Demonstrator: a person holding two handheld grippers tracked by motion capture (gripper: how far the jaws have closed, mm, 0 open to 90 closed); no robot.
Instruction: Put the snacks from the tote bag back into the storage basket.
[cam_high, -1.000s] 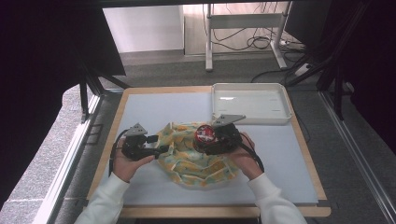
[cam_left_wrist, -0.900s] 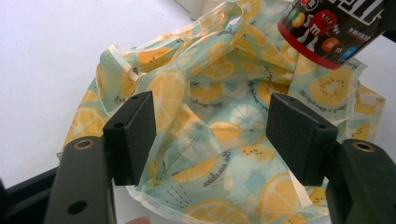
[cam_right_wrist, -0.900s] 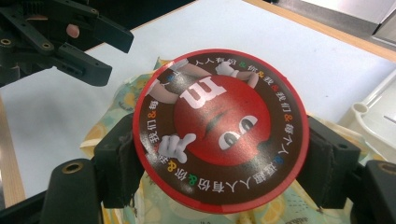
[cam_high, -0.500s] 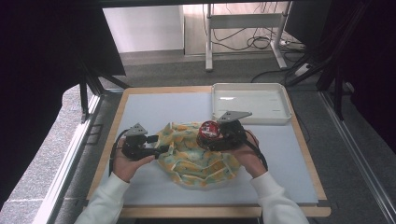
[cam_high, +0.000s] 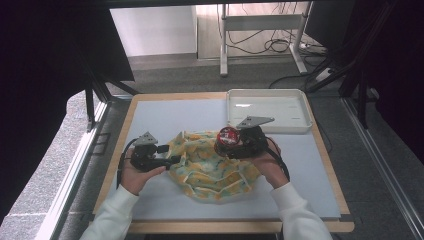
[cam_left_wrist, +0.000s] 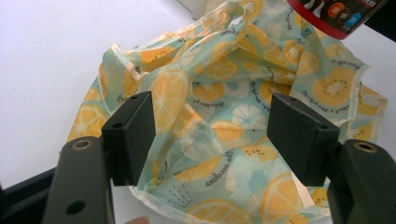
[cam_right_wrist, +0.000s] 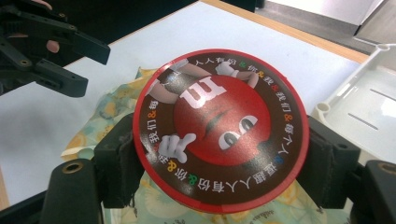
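At the left of the high view our left claw (cam_high: 172, 160) rests at the left edge of the citrus-print bag (cam_high: 212, 165), which lies crumpled in the middle of the table (cam_high: 165, 112). In the left gripper view its jaws stand released, wide apart, with a raised fold of the bag's cloth between them; neither pad looks pressed onto it.

Moving right, just above the bag's centre, our right claw (cam_high: 226, 145) is clenched on the round red candy tin (cam_high: 227, 136), its pads against opposite sides of the tin's wall. The right gripper view shows the printed lid (cam_right_wrist: 219, 128) facing the camera and the bag's fabric below it, so we judge the tin is being held over the bag, not resting in it.

We read the step as bagging the tin: it is carried, but the bag's mouth does not look open yet. Next we would need the left claw to close on that fold and lift it so an opening shows, then lower the tin through it. If the cloth slips, the tin would merely sit on top.

At the upper right of the high view the white tray (cam_high: 300, 120) stands on the table with nothing visible in it.
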